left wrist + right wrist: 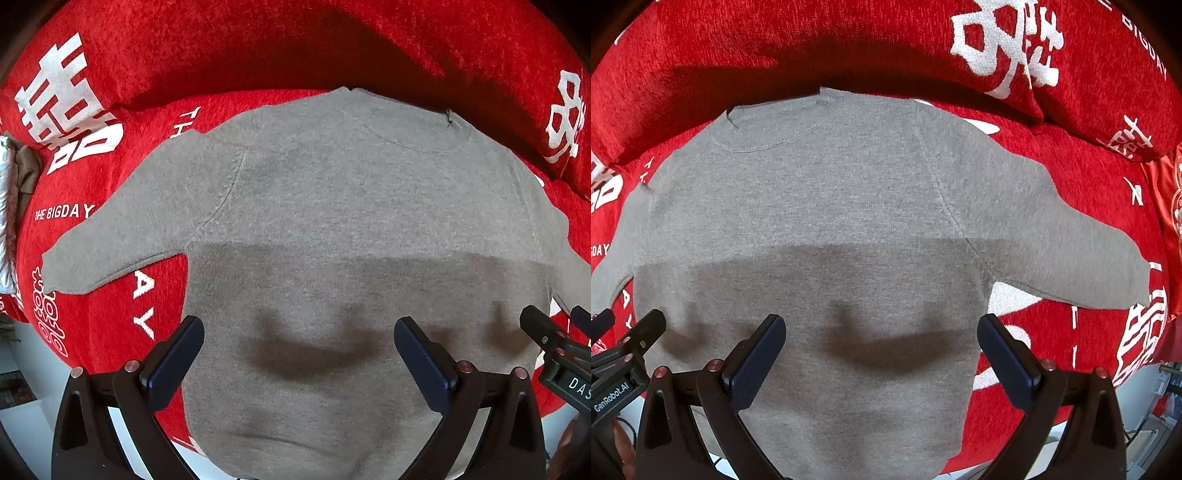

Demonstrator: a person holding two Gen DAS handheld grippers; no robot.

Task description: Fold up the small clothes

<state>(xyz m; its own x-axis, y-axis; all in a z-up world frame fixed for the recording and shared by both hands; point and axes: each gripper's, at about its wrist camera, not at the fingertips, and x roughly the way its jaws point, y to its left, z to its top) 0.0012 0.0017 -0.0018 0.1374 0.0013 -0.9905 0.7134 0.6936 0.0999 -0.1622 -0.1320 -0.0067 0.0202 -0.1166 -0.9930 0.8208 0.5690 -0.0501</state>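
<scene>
So there's a small grey sweater (332,206) spread flat on a red cover (221,48) with big white characters and "THE BIGDAY" lettering printed on it, collar pointing away from both cameras and the hem end nearest them. The left gripper (299,354) hangs over the lower body of the sweater with its two fingers wide apart and nothing between them, only grey knit showing in the gap. Same deal with the right gripper (881,350): fingers spread wide, hovering above the lower half, not pinching anything. Whether the tips actually touch the fabric, I can't tell. Each gripper pokes into the edge of the other's view, so they sit side by side. The sweater is a fine, slightly fuzzy knit with a ribbed round neck (775,122) and raglan-style seams running from collar to armpits; both sleeves stick out to the sides. A soft wrinkle (310,354) dips across the fabric between the fingers. The cover looks plush, kind of velvety. The finger pads (753,365) are dark blue and textured, on black frames.
</scene>
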